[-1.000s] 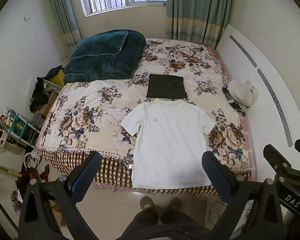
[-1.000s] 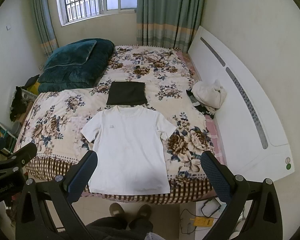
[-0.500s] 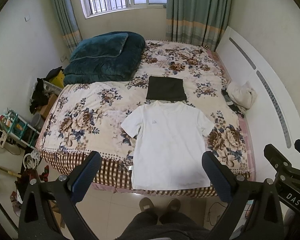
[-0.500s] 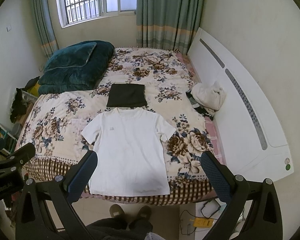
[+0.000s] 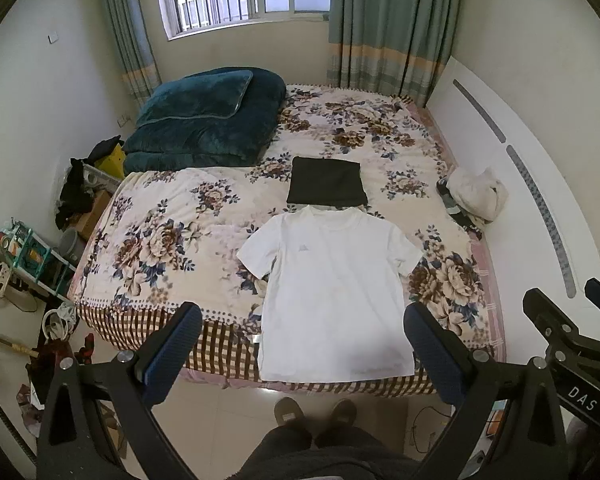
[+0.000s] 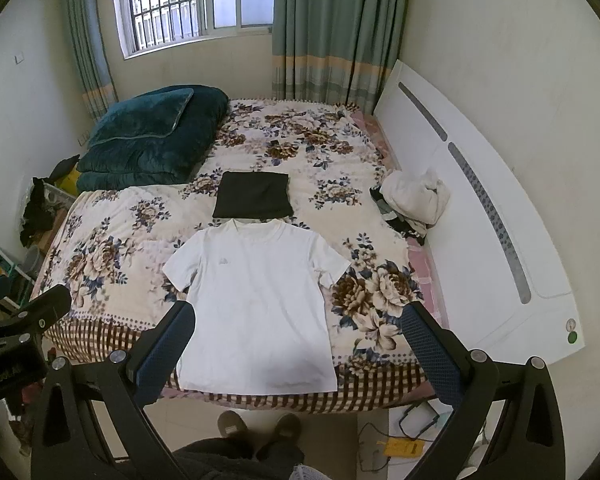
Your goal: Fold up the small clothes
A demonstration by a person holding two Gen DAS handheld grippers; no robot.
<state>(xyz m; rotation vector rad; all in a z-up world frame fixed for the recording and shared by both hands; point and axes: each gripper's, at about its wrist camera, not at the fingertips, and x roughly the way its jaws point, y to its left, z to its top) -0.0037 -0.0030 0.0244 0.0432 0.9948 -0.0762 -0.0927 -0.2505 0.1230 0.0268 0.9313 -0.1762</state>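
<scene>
A white T-shirt lies spread flat, front up, at the near edge of the bed, its hem draped over the checked border and its collar just short of a folded black garment toward the middle of the bed. Over the past second almost nothing has shifted: the shirt has not moved, and both cameras have drifted only slightly, the bed sitting a touch higher in view. The left hand-held gripper and the right hand-held gripper hang well above the floor before the bed, jaws spread wide, holding nothing. The fold, by all appearances, has yet to begin; a reach for the sleeves or hem looks likely next.
</scene>
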